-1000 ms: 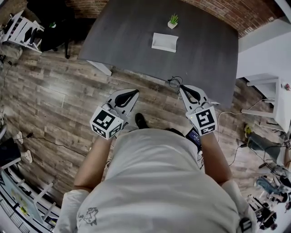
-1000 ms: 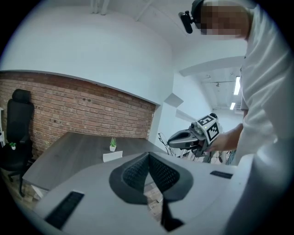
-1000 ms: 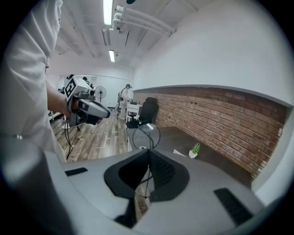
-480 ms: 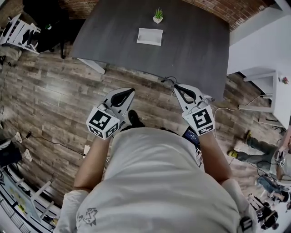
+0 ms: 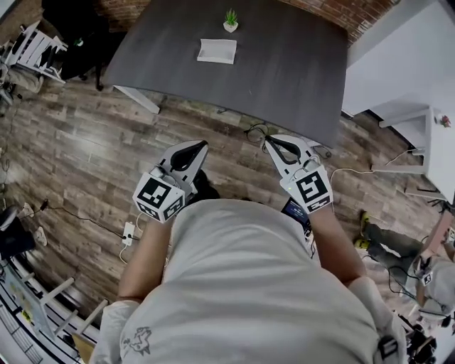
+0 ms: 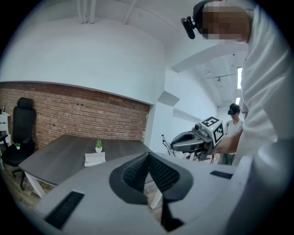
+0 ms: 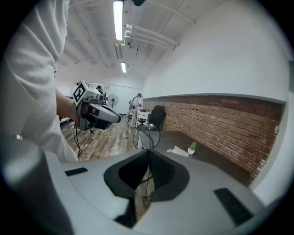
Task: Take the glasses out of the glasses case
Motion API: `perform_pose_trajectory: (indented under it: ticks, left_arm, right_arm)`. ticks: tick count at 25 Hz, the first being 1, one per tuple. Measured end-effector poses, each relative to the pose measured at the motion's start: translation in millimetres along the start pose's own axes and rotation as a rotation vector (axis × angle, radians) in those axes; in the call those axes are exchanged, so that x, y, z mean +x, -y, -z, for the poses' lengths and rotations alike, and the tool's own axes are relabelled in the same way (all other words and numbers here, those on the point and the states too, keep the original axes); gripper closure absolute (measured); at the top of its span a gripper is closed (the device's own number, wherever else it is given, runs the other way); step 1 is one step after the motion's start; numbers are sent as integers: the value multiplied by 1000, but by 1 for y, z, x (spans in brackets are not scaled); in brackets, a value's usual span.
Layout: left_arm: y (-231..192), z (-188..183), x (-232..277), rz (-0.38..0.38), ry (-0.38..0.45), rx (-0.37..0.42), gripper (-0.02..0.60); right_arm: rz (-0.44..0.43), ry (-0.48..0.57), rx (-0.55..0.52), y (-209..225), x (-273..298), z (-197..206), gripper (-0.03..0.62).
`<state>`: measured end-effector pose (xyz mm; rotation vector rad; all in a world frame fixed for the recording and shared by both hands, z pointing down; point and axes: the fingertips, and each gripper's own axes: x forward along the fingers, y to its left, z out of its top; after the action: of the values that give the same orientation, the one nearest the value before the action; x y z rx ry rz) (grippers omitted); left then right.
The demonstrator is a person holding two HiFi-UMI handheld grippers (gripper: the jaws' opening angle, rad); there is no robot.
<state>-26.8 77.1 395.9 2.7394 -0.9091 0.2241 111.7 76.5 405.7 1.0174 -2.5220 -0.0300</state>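
The white glasses case (image 5: pixel 217 50) lies on the dark table (image 5: pixel 284 78), far ahead of both grippers; it also shows as the case (image 6: pixel 94 159) in the left gripper view. My right gripper (image 5: pixel 274 142) is shut on thin wire-framed glasses (image 5: pixel 257 131), held over the wooden floor short of the table's near edge. In the right gripper view a round lens of the glasses (image 7: pixel 149 135) sticks out past the closed jaws of that gripper (image 7: pixel 148 153). My left gripper (image 5: pixel 201 146) hangs beside it, shut and empty, its pads (image 6: pixel 138 172) meeting at the tip.
A small potted plant (image 5: pixel 231 20) stands behind the case. Cables (image 5: pixel 131 231) trail on the floor at the left. A black office chair (image 6: pixel 20 133) is by the brick wall. Another person (image 5: pixel 387 238) stands at the right near a white desk (image 5: pixel 434 153).
The table, case and plant have slid up and to the left in the head view and look farther off. Both grippers kept their pose in front of the body, glasses still gripped.
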Motion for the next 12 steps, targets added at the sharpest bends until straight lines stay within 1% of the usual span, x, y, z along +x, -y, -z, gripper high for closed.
perform_pose_trajectory:
  ticks: [7, 12]
  left_arm:
    - [64, 12, -2, -33, 6, 10, 571]
    - [91, 12, -14, -76, 17, 14, 571]
  right_arm:
    - [-22, 32, -2, -13, -60, 17, 580]
    - [-34, 55, 17, -25, -93, 27, 580]
